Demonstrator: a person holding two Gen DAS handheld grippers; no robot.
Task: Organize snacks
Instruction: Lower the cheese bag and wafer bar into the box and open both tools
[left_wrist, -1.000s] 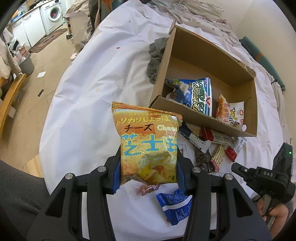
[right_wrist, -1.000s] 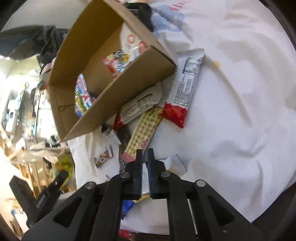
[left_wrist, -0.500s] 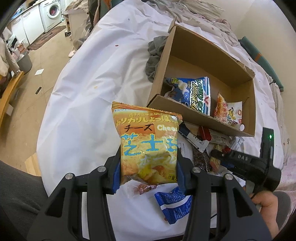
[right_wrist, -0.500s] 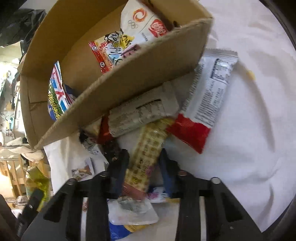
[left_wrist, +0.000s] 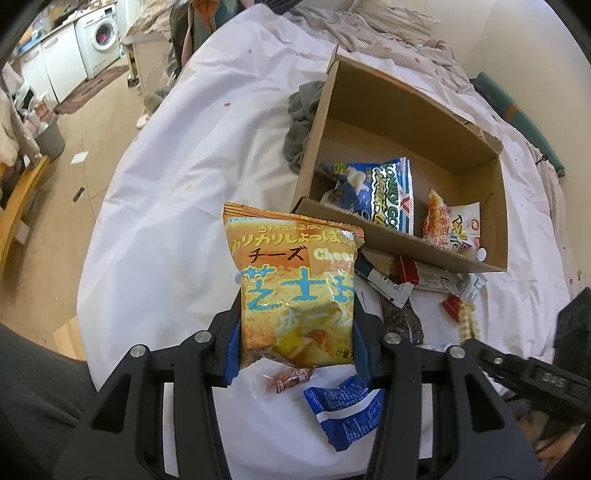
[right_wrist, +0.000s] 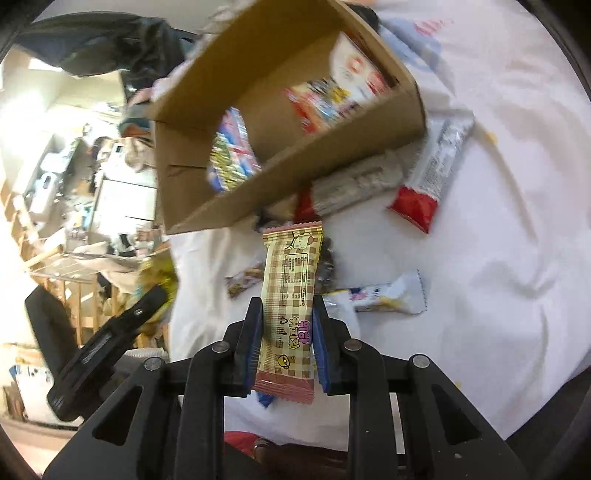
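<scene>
My left gripper (left_wrist: 295, 332) is shut on an orange cheese snack bag (left_wrist: 295, 288) and holds it above the white sheet, short of the cardboard box (left_wrist: 402, 251). My right gripper (right_wrist: 286, 332) is shut on a beige checked snack bar (right_wrist: 291, 295), lifted off the sheet below the box's near wall (right_wrist: 295, 177). The bar also shows in the left wrist view (left_wrist: 467, 321). The box holds a blue snack bag (left_wrist: 388, 188) and a white and orange packet (left_wrist: 450, 225).
Loose snacks lie on the sheet by the box: a red and silver bar (right_wrist: 432, 173), a grey wrapper (right_wrist: 354, 184), a white packet (right_wrist: 388, 295), a blue wrapper (left_wrist: 343, 410) and a small candy (left_wrist: 288, 376). A grey cloth (left_wrist: 299, 122) lies left of the box. The bed edge drops to the floor at the left.
My right gripper opened around the checked bar, shut on it and lifted it off the sheet. My left gripper still holds the cheese bag in about the same place.
</scene>
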